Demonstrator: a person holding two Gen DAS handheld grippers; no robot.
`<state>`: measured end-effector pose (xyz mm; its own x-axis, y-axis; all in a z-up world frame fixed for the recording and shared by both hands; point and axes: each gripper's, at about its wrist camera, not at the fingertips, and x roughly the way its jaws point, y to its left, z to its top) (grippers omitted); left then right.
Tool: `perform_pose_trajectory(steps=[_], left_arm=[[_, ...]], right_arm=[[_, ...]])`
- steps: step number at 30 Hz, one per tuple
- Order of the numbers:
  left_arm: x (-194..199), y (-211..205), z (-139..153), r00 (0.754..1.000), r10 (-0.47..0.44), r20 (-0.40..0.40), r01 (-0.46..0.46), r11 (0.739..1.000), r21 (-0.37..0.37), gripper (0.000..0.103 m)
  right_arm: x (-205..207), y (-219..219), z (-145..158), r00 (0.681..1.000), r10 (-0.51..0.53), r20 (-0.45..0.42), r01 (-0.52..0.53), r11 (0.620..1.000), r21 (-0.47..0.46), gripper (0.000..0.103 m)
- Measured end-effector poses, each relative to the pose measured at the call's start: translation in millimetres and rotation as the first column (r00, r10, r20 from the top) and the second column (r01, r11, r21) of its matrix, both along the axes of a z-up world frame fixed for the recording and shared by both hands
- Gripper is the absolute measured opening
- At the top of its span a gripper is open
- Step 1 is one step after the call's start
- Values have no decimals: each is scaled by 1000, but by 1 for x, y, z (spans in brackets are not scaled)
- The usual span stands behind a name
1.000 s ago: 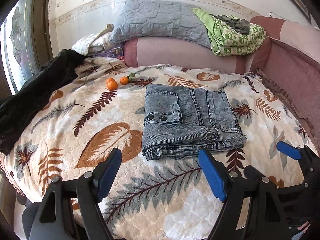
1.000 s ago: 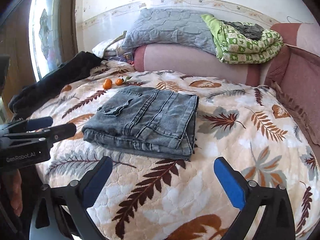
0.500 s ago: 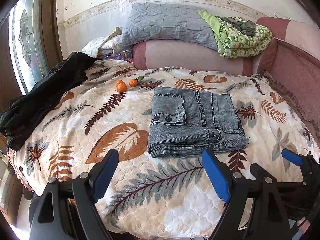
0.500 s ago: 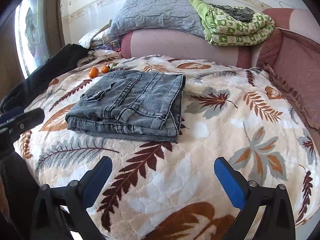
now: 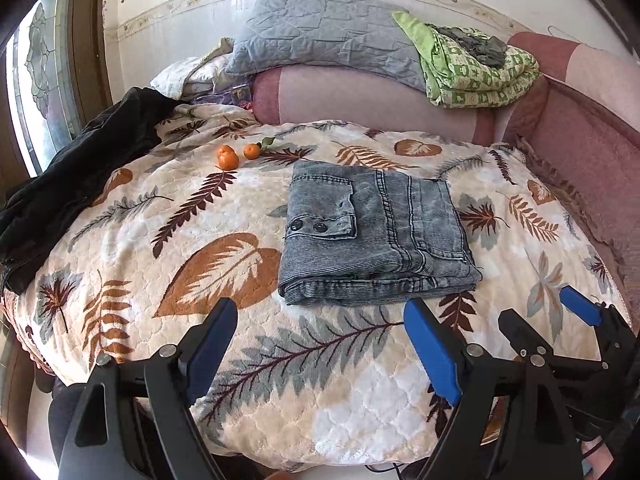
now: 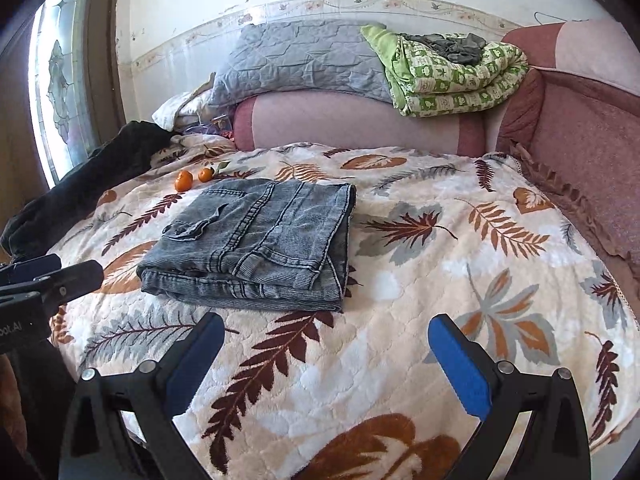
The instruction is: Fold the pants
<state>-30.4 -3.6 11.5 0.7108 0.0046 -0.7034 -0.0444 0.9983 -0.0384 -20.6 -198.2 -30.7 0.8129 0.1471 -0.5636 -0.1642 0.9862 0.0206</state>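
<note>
The grey denim pants point(image 5: 372, 236) lie folded into a compact rectangle on the leaf-patterned bedspread point(image 5: 200, 248), pocket with two snaps facing up. They also show in the right wrist view point(image 6: 260, 240). My left gripper point(image 5: 320, 340) is open and empty, held above the bed's near edge, short of the pants. My right gripper point(image 6: 324, 356) is open and empty, to the right of the pants and back from them. The right gripper shows at the lower right of the left wrist view point(image 5: 560, 320).
Two oranges point(image 5: 236, 155) lie beyond the pants at the left. A black garment point(image 5: 72, 184) drapes the bed's left edge. Grey pillow point(image 5: 320, 36) and green quilt point(image 5: 476, 68) rest on the pink headboard bolster. A pink padded side point(image 5: 592, 152) bounds the right.
Both grippers have drawn back and up from the folded pants, so more of the bed shows. The pants have not moved. Both grippers stayed open.
</note>
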Motion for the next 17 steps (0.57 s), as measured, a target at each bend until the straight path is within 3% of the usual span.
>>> perform_pose_trajectory(steps=[4,7,13,17], left_arm=[[4,-3,1,1000,-12,-7,12,1000,-18,87],[7,-4,2,1000,-29,-4,28,999,-39,95],[24,2,1,998,-58,-20,55,990,-127,101],[33,2,-1,999,-47,-18,45,993,-107,101]], right_arm=[[1,0,-1,1000,-3,-1,3,1000,0,103],[2,-2,0,1000,-8,0,8,1000,8,103],[8,-2,-3,1000,-10,-15,10,1000,8,103],[11,0,-5,1000,-10,-24,10,1000,2,103]])
